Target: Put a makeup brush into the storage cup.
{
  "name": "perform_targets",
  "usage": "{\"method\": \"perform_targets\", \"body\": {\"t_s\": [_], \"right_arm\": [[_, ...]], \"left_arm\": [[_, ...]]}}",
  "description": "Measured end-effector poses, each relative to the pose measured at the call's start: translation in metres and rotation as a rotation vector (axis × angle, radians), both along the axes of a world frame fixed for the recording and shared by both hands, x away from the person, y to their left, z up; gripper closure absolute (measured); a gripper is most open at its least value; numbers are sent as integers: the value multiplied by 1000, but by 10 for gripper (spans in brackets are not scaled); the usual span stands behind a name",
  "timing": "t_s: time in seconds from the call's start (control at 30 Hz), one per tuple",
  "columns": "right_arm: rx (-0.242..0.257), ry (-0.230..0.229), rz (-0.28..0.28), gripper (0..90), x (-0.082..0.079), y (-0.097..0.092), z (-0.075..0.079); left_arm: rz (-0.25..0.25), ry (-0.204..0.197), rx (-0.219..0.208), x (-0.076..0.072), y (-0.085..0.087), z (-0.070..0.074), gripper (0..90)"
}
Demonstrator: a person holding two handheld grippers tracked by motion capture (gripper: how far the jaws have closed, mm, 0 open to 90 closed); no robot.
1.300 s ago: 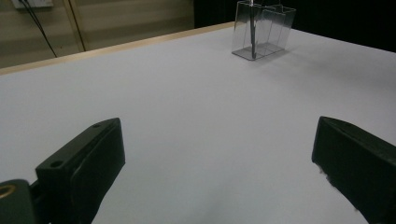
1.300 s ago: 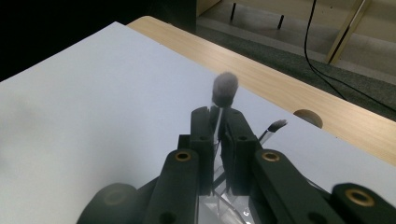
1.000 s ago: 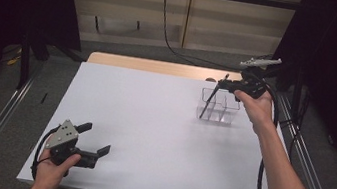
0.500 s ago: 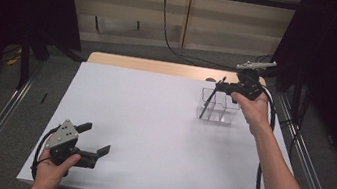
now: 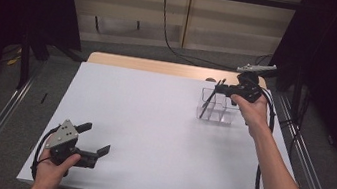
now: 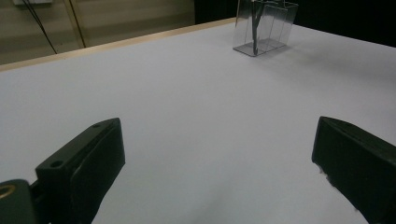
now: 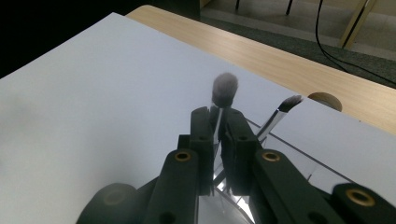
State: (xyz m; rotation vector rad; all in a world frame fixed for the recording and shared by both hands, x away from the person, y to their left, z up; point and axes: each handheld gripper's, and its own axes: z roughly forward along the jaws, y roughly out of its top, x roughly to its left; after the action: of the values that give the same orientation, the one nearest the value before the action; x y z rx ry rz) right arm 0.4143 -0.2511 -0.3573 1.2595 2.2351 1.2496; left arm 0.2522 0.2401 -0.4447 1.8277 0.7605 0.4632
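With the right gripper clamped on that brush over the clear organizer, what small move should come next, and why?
Probably lower the right gripper a little, then open. Its jaws are shut on the round-tipped brush, whose handle already reaches into the clear organizer beside an angled brush. The left gripper sits open, far away.
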Motion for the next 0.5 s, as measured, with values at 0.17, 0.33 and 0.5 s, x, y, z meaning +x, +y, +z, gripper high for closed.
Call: {"method": "perform_targets", "body": {"t_s": [0.17, 0.33, 0.5], "right_arm": [[6, 2, 4, 815, 0, 0, -1], [10, -5, 10, 768, -1, 1, -3], [29, -13, 19, 676, -3, 0, -4]], "left_arm": [[-7, 3, -2, -1, 0, 0, 27], [-6, 2, -1, -1, 0, 1, 26], [-6, 3, -1, -1, 0, 0, 26]]}}
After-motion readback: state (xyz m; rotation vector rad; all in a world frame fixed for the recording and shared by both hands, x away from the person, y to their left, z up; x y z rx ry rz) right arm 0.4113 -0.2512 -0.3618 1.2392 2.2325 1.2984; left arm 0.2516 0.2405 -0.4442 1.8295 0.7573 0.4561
